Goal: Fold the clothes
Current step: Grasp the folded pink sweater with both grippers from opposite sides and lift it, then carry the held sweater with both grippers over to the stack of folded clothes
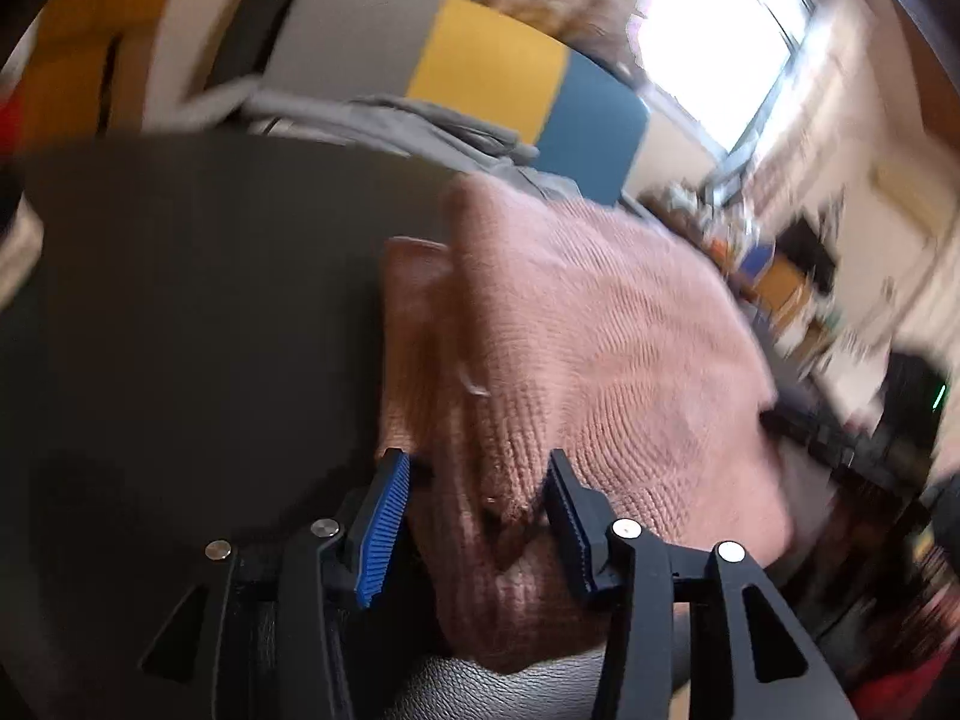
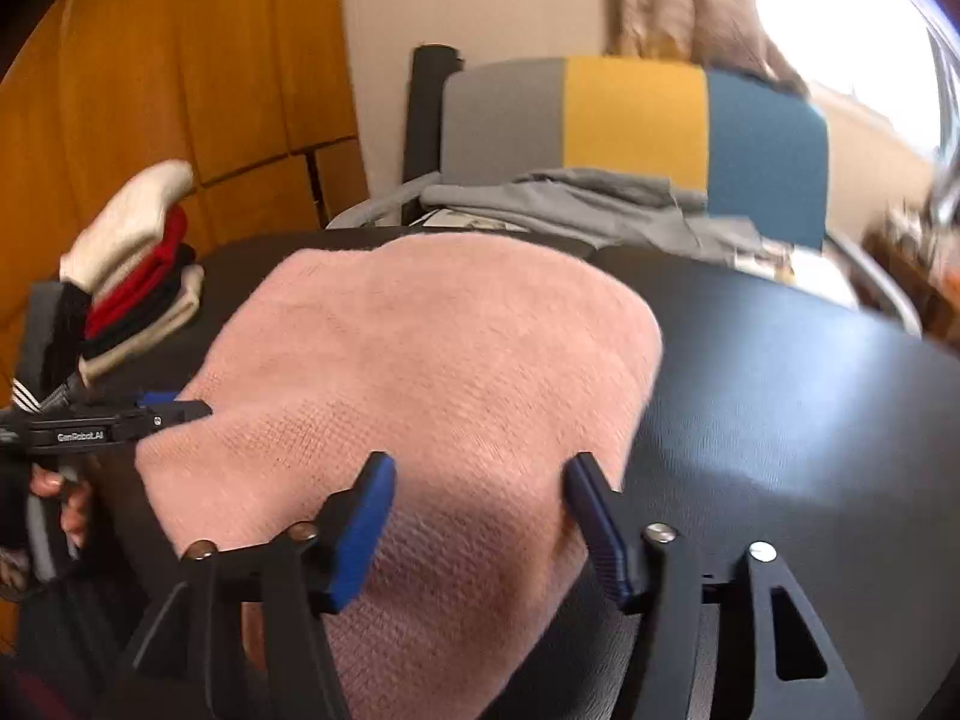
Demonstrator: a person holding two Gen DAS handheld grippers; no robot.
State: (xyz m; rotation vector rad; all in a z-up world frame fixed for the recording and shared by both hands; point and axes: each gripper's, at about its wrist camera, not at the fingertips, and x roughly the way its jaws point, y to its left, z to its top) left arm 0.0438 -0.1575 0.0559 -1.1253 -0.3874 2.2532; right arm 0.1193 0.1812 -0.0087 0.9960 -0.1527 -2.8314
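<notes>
A pink knit sweater (image 1: pixel 600 348) (image 2: pixel 420 360) lies folded on the black table (image 1: pixel 180 300) (image 2: pixel 780 390). In the left wrist view my left gripper (image 1: pixel 480 498) stands open over the sweater's near-left edge; a bunched fold lies between the fingers and the pads do not press on it. My right gripper (image 2: pixel 480 480) is open too, its blue-padded fingers straddling the sweater's near edge. The right wrist view also shows the left gripper (image 2: pixel 168 411) at the sweater's left edge, held by a hand (image 2: pixel 60 498).
A stack of folded clothes (image 2: pixel 138 276) in white, red and black sits at the table's left. Behind the table stands a chair with a grey, yellow and blue back (image 2: pixel 636 114) (image 1: pixel 492 72), with a grey garment (image 2: pixel 570 198) draped on it. A wooden wardrobe (image 2: pixel 180 90) is at the left.
</notes>
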